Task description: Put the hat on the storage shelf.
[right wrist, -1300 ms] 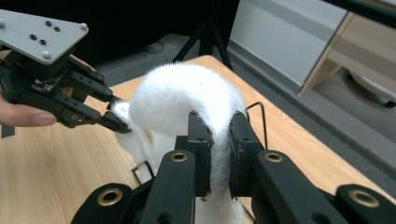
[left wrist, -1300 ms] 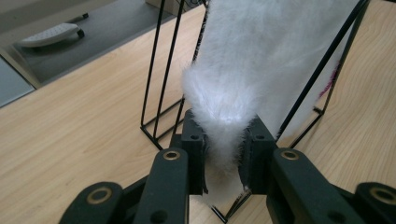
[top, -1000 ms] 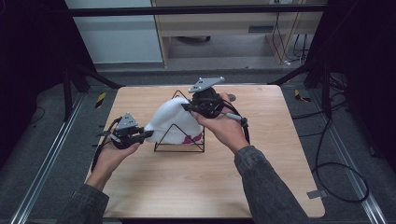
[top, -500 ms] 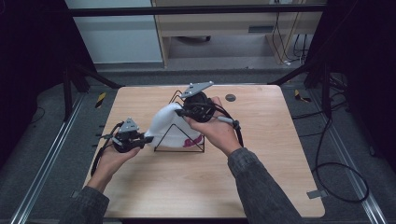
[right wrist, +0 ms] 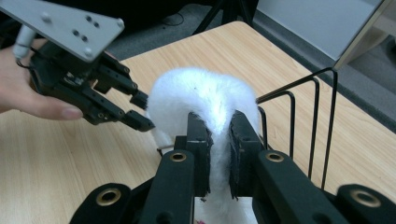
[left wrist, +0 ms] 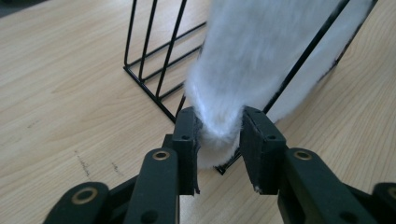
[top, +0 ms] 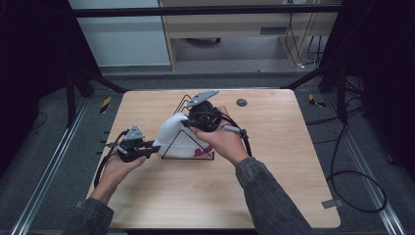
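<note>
Now, from the high view, you are laying a white fluffy cloth over a black wire rack near the middle of the wooden table. Your left gripper is at the cloth's near left end, and your right gripper is on top, at the far side. I think the next move is to let go on the left and pull that hand away slowly.

In the left gripper view, the fluffy end sits between the jaws. They have just been opening. The pads still touch the fur, but only lightly.

In the right gripper view, the jaws are pressed tight, pinching a fold of the cloth above the rack wires.
</note>
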Motion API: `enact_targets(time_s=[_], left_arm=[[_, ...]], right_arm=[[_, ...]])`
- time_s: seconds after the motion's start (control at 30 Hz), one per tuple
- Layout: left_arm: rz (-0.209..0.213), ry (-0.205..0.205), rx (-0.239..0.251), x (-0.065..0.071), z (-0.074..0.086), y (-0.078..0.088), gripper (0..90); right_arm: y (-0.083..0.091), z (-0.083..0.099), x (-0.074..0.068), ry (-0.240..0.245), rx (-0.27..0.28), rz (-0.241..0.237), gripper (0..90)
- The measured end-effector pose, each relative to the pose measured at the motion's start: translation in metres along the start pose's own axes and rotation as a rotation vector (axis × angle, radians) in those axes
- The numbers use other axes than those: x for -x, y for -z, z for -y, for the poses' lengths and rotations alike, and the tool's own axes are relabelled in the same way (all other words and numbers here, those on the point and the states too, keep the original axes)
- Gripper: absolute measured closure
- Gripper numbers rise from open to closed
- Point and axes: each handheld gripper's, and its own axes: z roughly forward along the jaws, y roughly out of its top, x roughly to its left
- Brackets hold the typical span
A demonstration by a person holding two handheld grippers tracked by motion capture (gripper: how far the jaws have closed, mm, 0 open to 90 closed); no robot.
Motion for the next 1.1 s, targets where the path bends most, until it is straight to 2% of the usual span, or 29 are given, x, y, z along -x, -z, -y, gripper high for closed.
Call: enact_targets(time_s=[0.2, 0.3, 0.4, 0.5, 0.63, 0.73, 0.9, 1.1], left_arm=[[-0.022, -0.01, 0.032, 0.003, -0.003, 0.004, 60.5], [-0.039, -0.014, 0.039, 0.005, -0.004, 0.007, 51.2], [-0.073, -0.01, 0.043, 0.004, -0.004, 0.01, 42.3], [-0.106, -0.026, 0.021, 0.005, -0.004, 0.01, 33.0], [-0.118, -0.002, 0.031, 0.007, -0.004, 0.01, 19.5], [-0.116, 0.013, 0.036, 0.007, -0.003, 0.012, 12.6], [-0.114, 0.031, 0.027, 0.005, 0.001, 0.014, 6.9], [-0.105, 0.043, 0.009, 0.002, 0.004, 0.015, 6.9]], right_arm=[[-0.006, 0.007, 0.0, -0.016, -0.024, 0.002, 80.2], [-0.006, 0.009, 0.002, -0.022, -0.025, 0.005, 77.7], [-0.004, 0.01, 0.003, -0.037, -0.033, 0.011, 69.9], [-0.001, 0.013, 0.004, -0.044, -0.036, 0.022, 64.5], [0.006, 0.016, 0.005, -0.057, -0.028, 0.033, 59.0], [0.011, 0.019, 0.004, -0.061, -0.025, 0.037, 56.4], [0.022, 0.023, 0.003, -0.06, -0.012, 0.046, 51.4], [0.032, 0.029, 0.004, -0.067, -0.001, 0.059, 48.2]])
